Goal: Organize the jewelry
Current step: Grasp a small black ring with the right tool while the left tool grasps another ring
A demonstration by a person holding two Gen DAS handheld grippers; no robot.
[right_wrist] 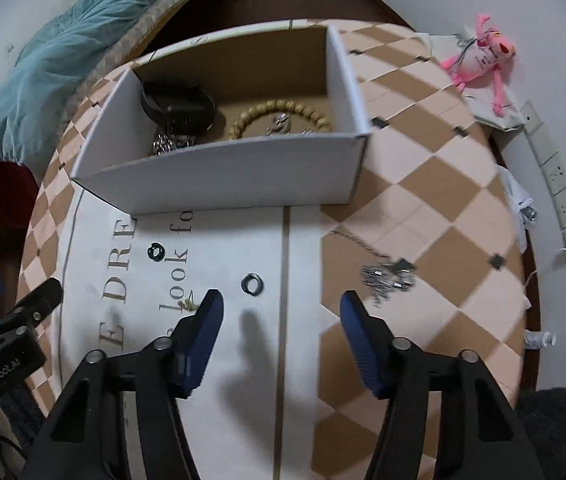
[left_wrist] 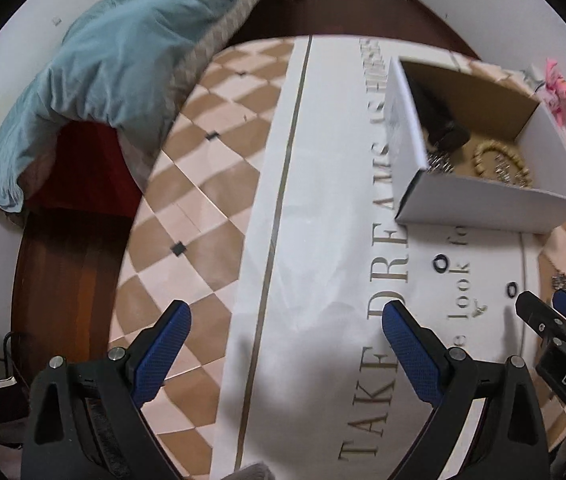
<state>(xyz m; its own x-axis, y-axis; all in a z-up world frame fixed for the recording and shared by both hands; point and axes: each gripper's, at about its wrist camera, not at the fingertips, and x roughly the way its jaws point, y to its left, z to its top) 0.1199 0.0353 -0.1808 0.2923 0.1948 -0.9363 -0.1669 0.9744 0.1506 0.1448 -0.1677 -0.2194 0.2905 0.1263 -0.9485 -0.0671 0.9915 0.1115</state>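
Note:
A white cardboard box [right_wrist: 219, 172] stands on the table; it also shows in the left wrist view [left_wrist: 495, 204]. Inside lie a black band [right_wrist: 179, 106], a wooden bead bracelet [right_wrist: 279, 118] and silver chain pieces [right_wrist: 169, 144]. On the cloth in front lie two small black rings [right_wrist: 252, 283] [right_wrist: 156, 252], a tiny gold piece [right_wrist: 187, 303] and a silver necklace [right_wrist: 389, 278]. My right gripper [right_wrist: 281, 304] is open and empty, just short of the nearer ring. My left gripper [left_wrist: 285, 320] is open and empty over bare cloth, left of the right gripper [left_wrist: 551, 308].
The round table carries a checkered cloth [right_wrist: 423, 184] with a white lettered runner [left_wrist: 323, 240]. A pink plush toy [right_wrist: 483, 56] lies at the far right. A teal blanket [left_wrist: 115, 64] hangs over a bed at the left. A power strip [right_wrist: 559, 184] runs along the right wall.

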